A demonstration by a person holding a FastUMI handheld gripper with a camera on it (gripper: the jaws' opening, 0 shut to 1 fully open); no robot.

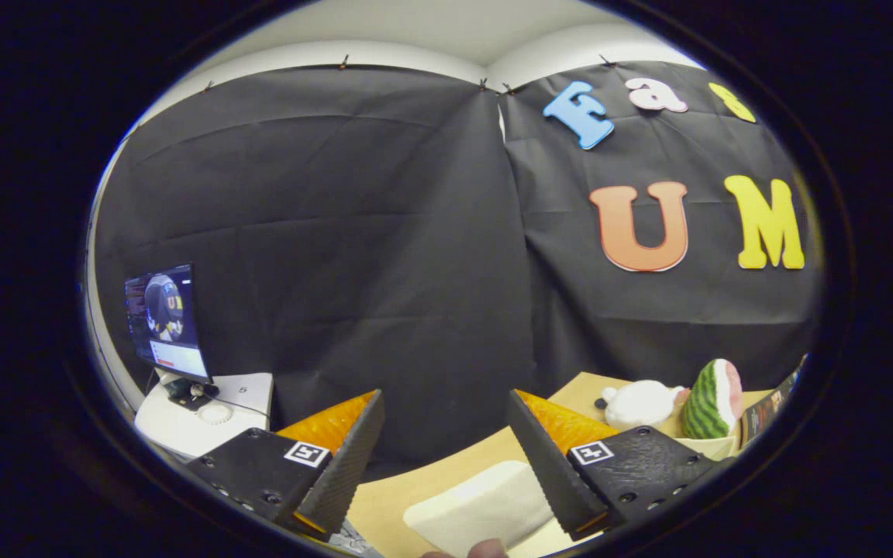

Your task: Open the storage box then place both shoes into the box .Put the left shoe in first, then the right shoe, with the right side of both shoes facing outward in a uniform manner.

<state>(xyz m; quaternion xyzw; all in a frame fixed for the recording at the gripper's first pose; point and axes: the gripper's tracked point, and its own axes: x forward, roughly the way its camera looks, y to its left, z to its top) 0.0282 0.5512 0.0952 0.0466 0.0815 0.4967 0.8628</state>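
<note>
The gripper (446,434) is wide open, holding nothing, raised and facing the booth wall. Low between its fingers a white block (481,508) lies on the desk (384,500), touching the right finger's inner edge; whether it is a shoe or the box I cannot tell. Beyond the right finger sit a white plush (640,403) and a watermelon toy (714,409). A monitor (167,322) stands far left

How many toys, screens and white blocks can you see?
Toys: 2, a white plush and a watermelon slice
Screens: 1
White blocks: 1, between the open hand-held gripper fingers
Total: 4
</note>
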